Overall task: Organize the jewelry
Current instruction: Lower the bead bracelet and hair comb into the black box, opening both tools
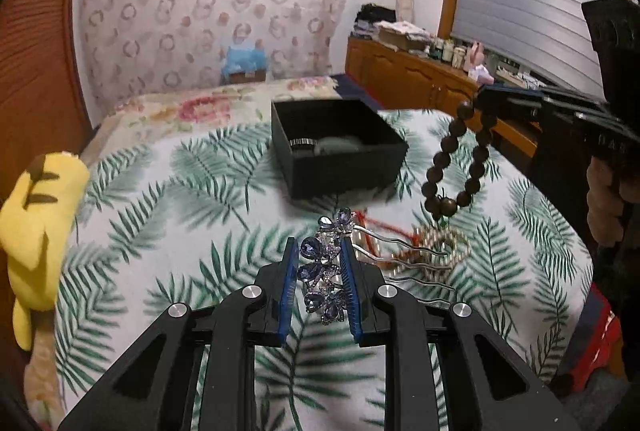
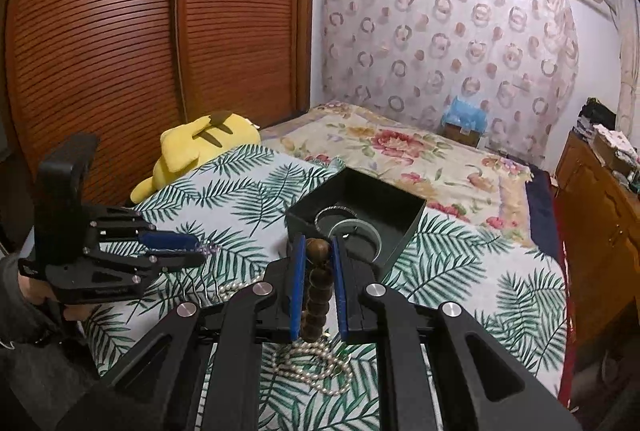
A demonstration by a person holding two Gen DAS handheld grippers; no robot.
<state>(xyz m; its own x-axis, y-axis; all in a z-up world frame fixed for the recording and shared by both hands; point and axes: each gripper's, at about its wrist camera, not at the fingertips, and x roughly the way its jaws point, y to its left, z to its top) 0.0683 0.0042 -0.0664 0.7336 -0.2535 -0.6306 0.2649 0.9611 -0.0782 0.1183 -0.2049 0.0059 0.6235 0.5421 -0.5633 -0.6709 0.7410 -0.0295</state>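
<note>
left claw [image 1: 320, 281] level, clamped on jeweled hair comb [image 1: 326, 267]; right claw [image 2: 316, 287] raised, clamped on bead bracelet [image 2: 318, 295].

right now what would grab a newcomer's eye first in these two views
Probably the blue hair comb, clamped in the left hand-held gripper above the leaf-print bedspread, and the bead bracelet dangling from the right hand-held gripper. Next, the open black box mid-bed with bangles inside, the pearls on the cover, and the yellow plush by the wardrobe.
</note>
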